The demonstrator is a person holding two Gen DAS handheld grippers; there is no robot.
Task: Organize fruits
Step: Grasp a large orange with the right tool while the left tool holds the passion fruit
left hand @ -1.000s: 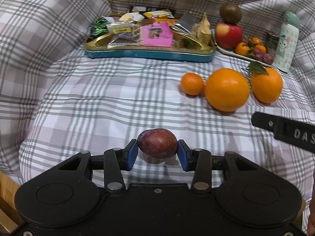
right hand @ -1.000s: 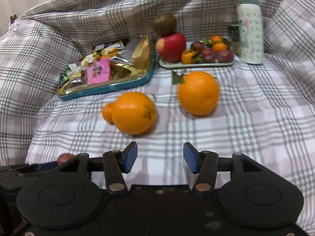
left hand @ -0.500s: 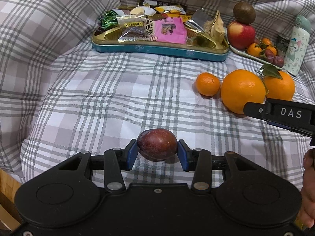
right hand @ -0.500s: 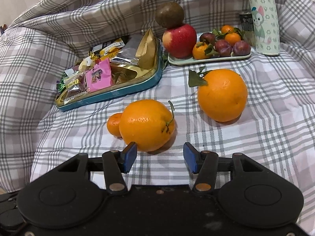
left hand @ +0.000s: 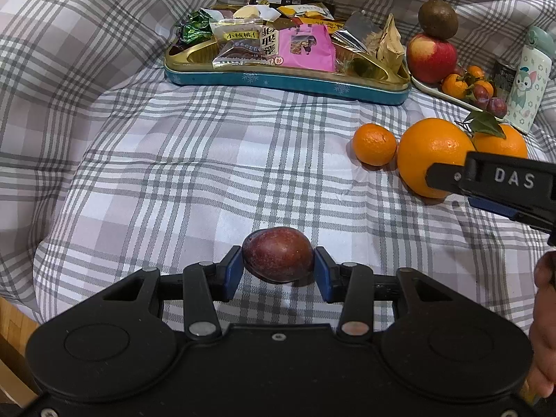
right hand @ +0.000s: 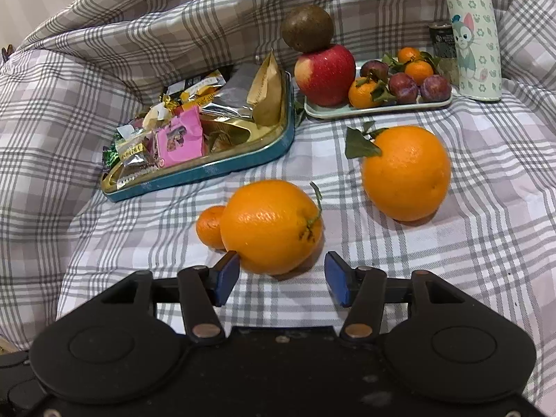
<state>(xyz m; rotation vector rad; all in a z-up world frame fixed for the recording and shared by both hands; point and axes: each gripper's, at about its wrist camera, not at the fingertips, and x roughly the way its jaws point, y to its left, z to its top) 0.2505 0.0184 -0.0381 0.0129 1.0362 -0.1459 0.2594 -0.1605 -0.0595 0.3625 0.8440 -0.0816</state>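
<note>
- Plaid grey-and-white cloth (left hand: 208,160) covers the whole surface and rises in folds behind; whether a bed or a worktop lies beneath cannot be told.
- Left wrist view: left claw (left hand: 278,272) is closed on a dark red plum (left hand: 278,254), one blue pad against each side, fruit held just above the cloth near the front edge.
- Same view, far side: teal tin (left hand: 285,81) full of wrapped snacks. To its right a pale fruit tray (left hand: 422,85) carries a red apple (left hand: 431,57) with a brown round fruit (left hand: 438,19) balanced on top, plus small tangerines and plums.
- Loose on the cloth at right: a small mandarin (left hand: 374,144) touching a large orange (left hand: 434,156), with a leafed orange (left hand: 500,144) close behind it. The right claw's finger, marked DAS, crosses in front of the large orange.
- A bare hand (left hand: 544,330) shows at the right edge, gripping the tool.
- Right wrist view: right claw (right hand: 282,279) is wide open and holds nothing. It is level and low over the cloth, with the large orange (right hand: 272,226) entering the gap; the left pad sits at the fruit's lower left, the right pad stands clear of it.
- Mandarin (right hand: 210,226) is tucked behind the large orange on the left; leafed orange (right hand: 406,172) is well apart to the right. Tray (right hand: 378,107) and a patterned bottle (right hand: 474,38) lie beyond.
- Judged step: plum is secured and awaits carriage to the tray; the right side is lining up a grasp on the large orange.
- Next move, as judged: push forward until the pads straddle the orange's widest part, then close. The orange looks nearly as wide as the opening, so clearance is tight, and the mandarin may get nudged.
</note>
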